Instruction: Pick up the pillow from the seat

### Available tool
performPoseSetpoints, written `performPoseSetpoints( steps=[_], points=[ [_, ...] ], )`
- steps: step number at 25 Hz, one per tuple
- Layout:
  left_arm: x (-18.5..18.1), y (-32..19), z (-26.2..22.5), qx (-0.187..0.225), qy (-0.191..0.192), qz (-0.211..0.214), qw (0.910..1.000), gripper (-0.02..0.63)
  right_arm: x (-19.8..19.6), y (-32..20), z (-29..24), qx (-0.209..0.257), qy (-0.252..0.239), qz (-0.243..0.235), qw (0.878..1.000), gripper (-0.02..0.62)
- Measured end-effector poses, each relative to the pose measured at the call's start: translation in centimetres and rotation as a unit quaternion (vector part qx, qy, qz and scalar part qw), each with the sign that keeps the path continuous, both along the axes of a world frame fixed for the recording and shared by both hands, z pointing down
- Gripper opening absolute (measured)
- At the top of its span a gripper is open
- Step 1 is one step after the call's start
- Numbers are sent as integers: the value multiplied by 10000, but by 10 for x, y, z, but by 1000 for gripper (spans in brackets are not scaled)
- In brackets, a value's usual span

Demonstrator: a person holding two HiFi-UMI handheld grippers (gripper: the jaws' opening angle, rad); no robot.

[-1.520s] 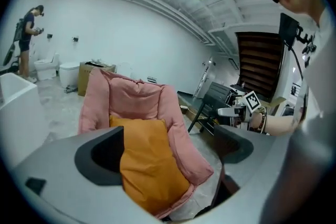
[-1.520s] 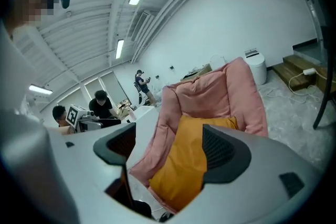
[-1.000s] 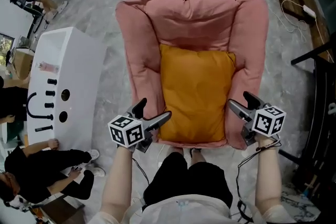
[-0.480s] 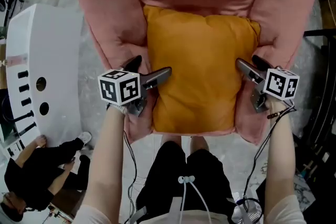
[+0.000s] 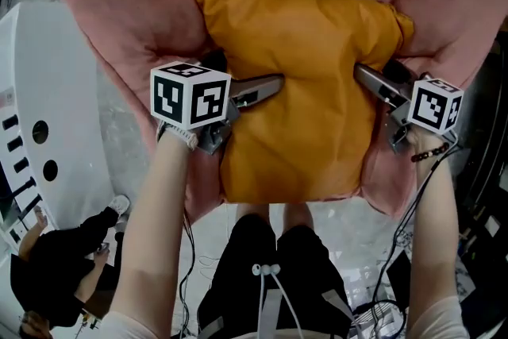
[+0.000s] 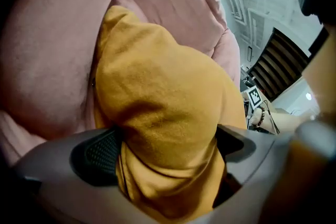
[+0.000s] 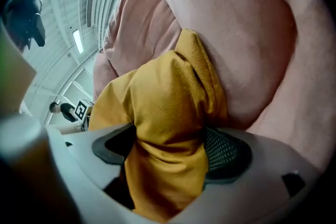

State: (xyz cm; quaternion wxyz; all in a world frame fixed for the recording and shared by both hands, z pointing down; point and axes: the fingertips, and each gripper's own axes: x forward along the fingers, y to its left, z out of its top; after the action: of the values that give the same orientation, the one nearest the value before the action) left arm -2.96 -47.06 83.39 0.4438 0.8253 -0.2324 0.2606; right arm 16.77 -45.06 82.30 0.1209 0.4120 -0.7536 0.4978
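Grasp made; lift judged not yet done. Left gripper [image 6: 168,155] pinched a fold at the pillow's [image 5: 302,91] left edge, and right gripper [image 7: 168,149] pinched a fold at its right edge. Pillow sat bunched between them, apparently resting on the pink seat [image 5: 135,20], far edge against the backrest.

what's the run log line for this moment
left gripper: shut on pillow | right gripper: shut on pillow | pillow: bunched, in pink armchair
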Motion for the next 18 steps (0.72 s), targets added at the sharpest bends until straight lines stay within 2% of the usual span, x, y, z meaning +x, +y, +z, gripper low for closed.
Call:
performPoseSetpoints(
  steps=[3,4,7,10,13,18],
  points=[
    [2,-9,2,185,-104,-178,9996,556,-2,-12,8,395,330,227,9984,400],
    [2,-10,2,276,-143,-215,9993,530,-3,-12,9,510,454,240,9974,348],
    [8,-1,0,503,-149,-194,9984,377,-4,-2,7,698,682,140,9951,178],
    [11,5,-7,720,-125,-232,9971,272,-5,4,1,872,703,87,9937,105],
    [18,12,-24,900,-68,-320,9954,212,-2,11,-14,1111,771,161,9907,87],
    [16,29,-80,1438,224,-380,9886,204,-2,29,-75,1737,792,159,9815,80]
  ],
)
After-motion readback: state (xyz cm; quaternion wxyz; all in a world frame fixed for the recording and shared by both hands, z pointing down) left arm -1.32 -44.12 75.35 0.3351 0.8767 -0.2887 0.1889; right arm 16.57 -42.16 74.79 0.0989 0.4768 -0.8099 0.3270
